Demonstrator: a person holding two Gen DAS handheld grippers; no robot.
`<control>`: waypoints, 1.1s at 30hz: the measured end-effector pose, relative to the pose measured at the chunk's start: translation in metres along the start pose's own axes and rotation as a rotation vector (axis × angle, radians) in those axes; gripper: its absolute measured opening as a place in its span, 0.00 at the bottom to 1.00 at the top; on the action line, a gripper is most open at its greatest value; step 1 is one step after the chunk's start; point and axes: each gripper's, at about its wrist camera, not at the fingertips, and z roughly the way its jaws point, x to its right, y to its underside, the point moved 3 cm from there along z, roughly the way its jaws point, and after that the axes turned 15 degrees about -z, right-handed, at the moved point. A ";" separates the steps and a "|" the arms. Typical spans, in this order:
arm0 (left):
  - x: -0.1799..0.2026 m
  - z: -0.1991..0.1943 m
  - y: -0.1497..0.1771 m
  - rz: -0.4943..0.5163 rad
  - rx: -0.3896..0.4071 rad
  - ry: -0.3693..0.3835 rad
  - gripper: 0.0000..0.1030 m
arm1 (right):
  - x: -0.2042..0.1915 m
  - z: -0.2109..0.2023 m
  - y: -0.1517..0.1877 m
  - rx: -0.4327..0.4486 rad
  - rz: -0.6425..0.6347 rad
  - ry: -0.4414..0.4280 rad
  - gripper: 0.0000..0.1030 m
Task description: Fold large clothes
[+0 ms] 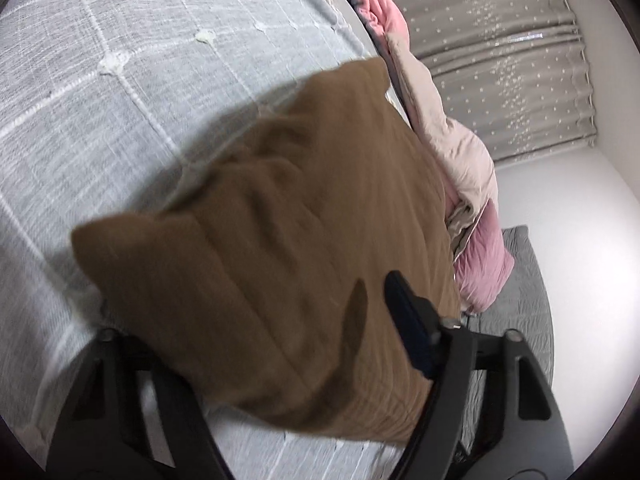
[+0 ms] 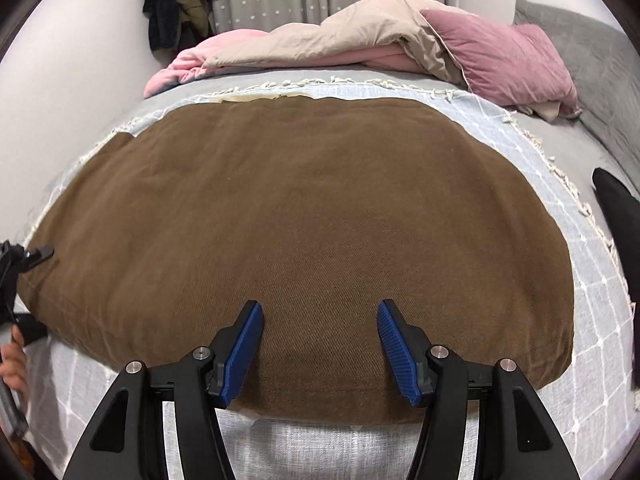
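We see the brown garment (image 2: 304, 216) spread across the bed (image 2: 592, 360), filling mid-frame, perhaps folded once already. Our right claw (image 2: 320, 354) hovers spread at its lower edge; the left claw (image 1: 280, 320) seems to straddle a corner, blurred.

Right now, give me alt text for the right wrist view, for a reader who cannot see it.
A brown garment lies spread flat on a pale checked bedspread, with the open right gripper poised over its near edge, nothing between the fingers. Rumpled pink and beige bedding is piled behind it; the left gripper shows at the garment's left corner.
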 end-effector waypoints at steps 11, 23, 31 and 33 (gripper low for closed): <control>0.018 -0.002 0.003 0.090 0.054 -0.007 0.28 | 0.003 -0.001 0.001 0.001 0.047 -0.018 0.59; 0.100 -0.034 0.033 0.388 0.135 0.051 0.22 | -0.008 0.004 -0.004 0.011 -0.015 -0.065 0.59; 0.184 -0.041 0.116 0.681 0.121 0.149 0.22 | 0.018 0.004 -0.002 0.002 0.053 -0.136 0.59; 0.200 -0.037 0.143 0.756 0.103 0.171 0.22 | 0.032 -0.004 -0.001 0.017 0.094 -0.140 0.59</control>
